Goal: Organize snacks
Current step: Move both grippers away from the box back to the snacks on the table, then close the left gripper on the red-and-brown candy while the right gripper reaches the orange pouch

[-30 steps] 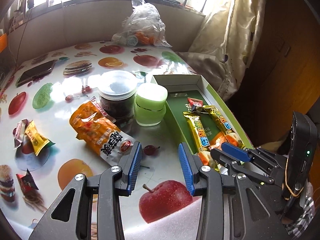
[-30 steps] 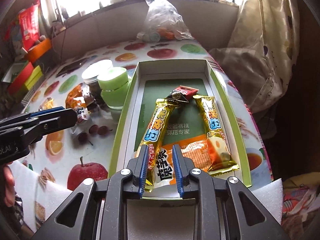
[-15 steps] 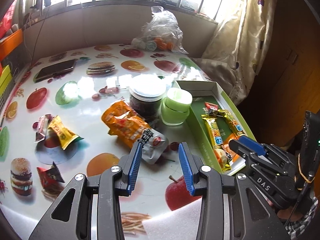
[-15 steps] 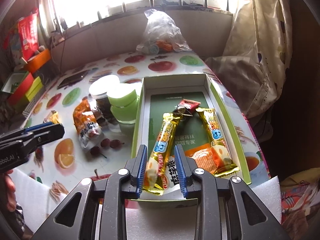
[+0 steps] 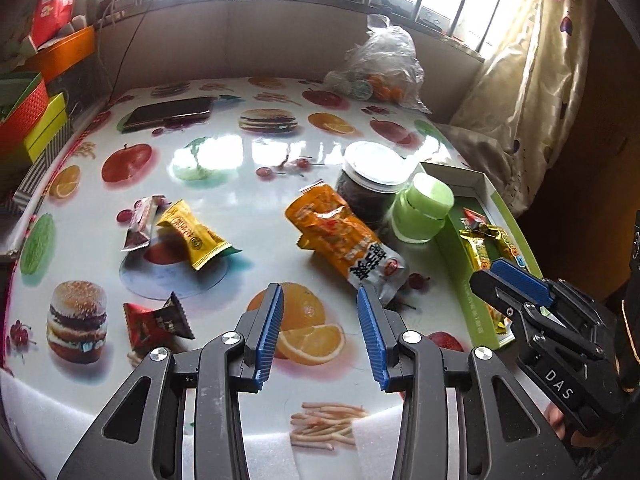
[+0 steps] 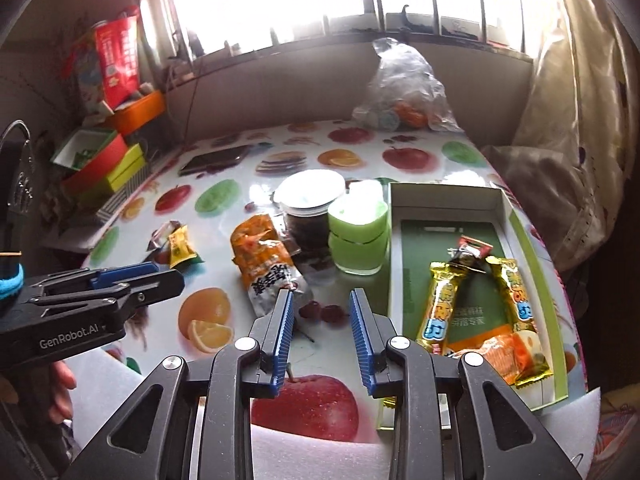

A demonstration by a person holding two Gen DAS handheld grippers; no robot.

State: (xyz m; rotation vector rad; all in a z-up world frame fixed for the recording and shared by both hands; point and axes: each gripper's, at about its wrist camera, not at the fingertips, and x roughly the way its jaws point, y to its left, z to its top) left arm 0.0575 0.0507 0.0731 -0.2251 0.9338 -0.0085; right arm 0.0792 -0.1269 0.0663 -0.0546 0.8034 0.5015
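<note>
Both tongs hang parted and empty over the near table edge: the left gripper [image 5: 319, 326] spread wide above the printed orange, the right gripper [image 6: 321, 330] somewhat narrower beside the green box [image 6: 520, 236]. The orange snack bag [image 5: 344, 240] lies just ahead between them, touching the dark jar [image 5: 368, 184]. Two gold bars [image 6: 442, 308] lie in the box. Bare tabletop [image 5: 224, 152] stretches beyond the yellow packet [image 5: 194, 236].
</note>
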